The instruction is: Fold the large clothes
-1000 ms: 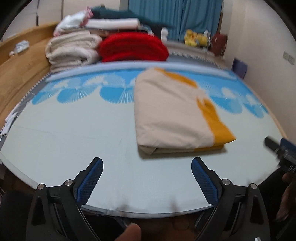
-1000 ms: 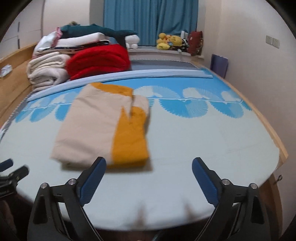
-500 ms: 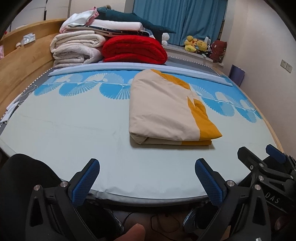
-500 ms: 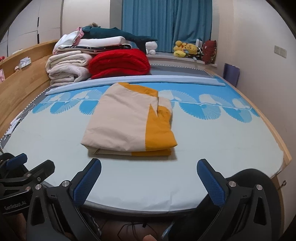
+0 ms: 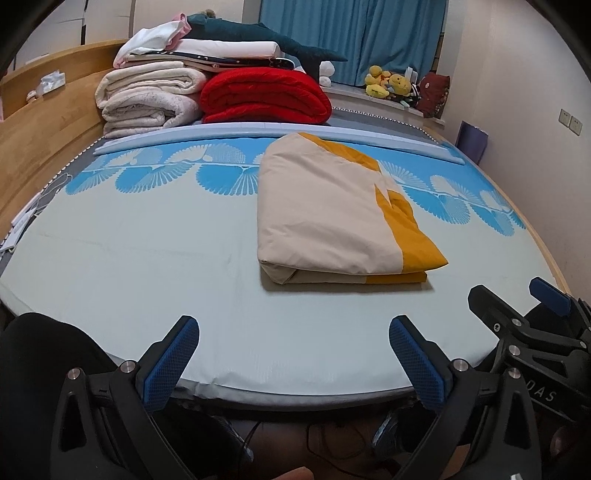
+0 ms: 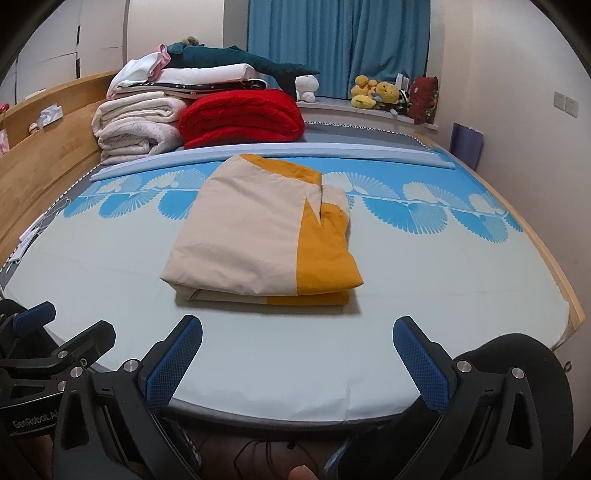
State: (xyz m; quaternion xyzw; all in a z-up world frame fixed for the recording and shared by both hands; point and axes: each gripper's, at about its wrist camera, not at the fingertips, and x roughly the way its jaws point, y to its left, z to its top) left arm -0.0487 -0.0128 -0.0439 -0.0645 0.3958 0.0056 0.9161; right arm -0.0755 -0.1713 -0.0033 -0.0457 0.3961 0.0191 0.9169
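A folded beige and mustard-yellow cloth (image 5: 332, 218) lies flat on the bed (image 5: 147, 266), a neat rectangle with the yellow band on its right side; it also shows in the right wrist view (image 6: 258, 243). My left gripper (image 5: 293, 350) is open and empty, hanging over the bed's near edge, short of the cloth. My right gripper (image 6: 297, 350) is open and empty, also at the near edge, just in front of the cloth. The right gripper shows at the lower right of the left wrist view (image 5: 524, 314); the left gripper shows at the lower left of the right wrist view (image 6: 51, 332).
Folded white blankets (image 5: 147, 99), a red blanket (image 5: 262, 96) and a dark plush shark (image 5: 266, 33) are stacked at the bed's far side. A wooden headboard (image 5: 33, 125) runs along the left. Plush toys (image 6: 373, 92) sit on the window ledge. My knees in black (image 6: 517, 362) are at the bed's edge.
Both grippers have pulled back from the bed and risen, so the folded cloth sits farther away. The cloth itself has not moved. Both stayed open.
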